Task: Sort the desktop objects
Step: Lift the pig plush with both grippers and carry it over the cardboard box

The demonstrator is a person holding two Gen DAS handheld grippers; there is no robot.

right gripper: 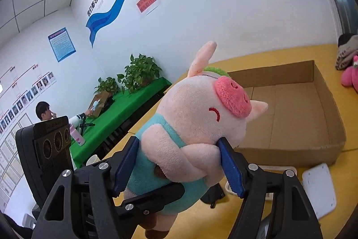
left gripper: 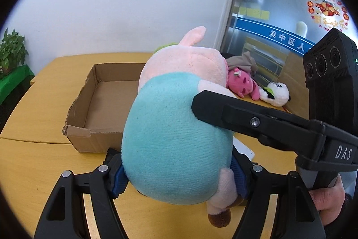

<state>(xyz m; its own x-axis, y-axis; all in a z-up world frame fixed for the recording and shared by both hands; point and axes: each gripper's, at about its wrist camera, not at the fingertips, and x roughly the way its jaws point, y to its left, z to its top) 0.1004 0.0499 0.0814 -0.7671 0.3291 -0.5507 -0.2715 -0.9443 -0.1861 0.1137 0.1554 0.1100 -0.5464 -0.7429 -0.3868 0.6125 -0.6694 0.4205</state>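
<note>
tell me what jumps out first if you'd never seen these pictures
The pink plush pig in turquoise overalls fills the middle of both views, clamped at once by the left gripper at its lower body and the right gripper at its chest. Behind it an open brown cardboard box sits empty on the yellow wooden table, with a small pink plush toy further right.

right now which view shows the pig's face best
The right wrist view: the pig faces that camera, with its pink snout, a closed eye and both ears visible. The left wrist view shows only the back of the pig: teal body, back of the head and one ear, no face.
</note>
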